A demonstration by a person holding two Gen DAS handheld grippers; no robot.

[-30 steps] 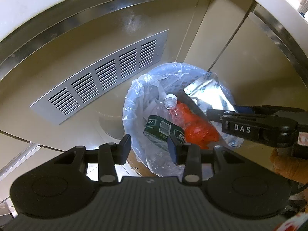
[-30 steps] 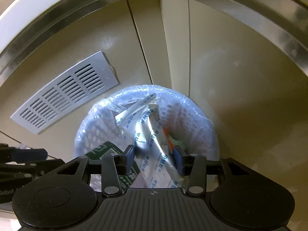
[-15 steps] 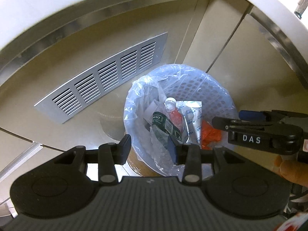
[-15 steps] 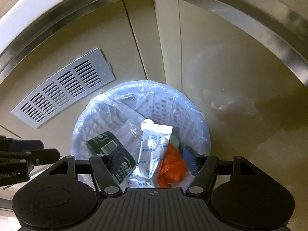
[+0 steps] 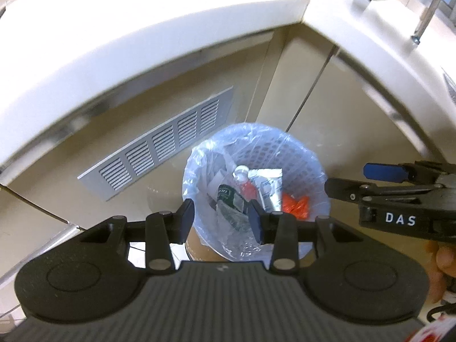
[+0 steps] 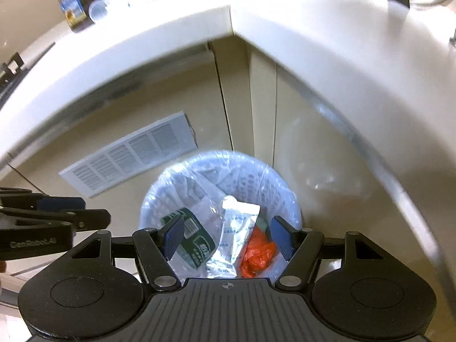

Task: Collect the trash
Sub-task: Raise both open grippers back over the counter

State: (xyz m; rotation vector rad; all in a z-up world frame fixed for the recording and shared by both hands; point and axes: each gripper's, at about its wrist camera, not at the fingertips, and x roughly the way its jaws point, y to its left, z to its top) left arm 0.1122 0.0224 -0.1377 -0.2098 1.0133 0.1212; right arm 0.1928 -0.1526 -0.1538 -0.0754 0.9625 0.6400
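Home kitchen corner. White surface (image 6: pixel 176 37) arcs across frame top; oil bottle (image 6: pixel 69 5) upper left. Beige cabinet doors (image 6: pixel 319 148) below, vent grille (image 6: pixel 128 154) centre left, lined waste basket (image 6: pixel 256 171) bottom centre.

Bottle (image 5: pixel 242 188) in bin (image 5: pixel 299 154), vent (image 5: pixel 159 154) left

The left tool (image 5: pixel 221 219) hangs above a white mesh bin (image 5: pixel 299 154) lined with a clear bag (image 5: pixel 196 156), its jaws apart and empty. Inside lie a bottle (image 5: pixel 245 183), a green-labelled can (image 5: pixel 228 199), a silver pouch (image 5: pixel 269 191) and orange plastic (image 5: pixel 295 205). The right tool (image 5: pixel 346 182) juts in from the right. A vent grille (image 5: pixel 159 148) sits behind.
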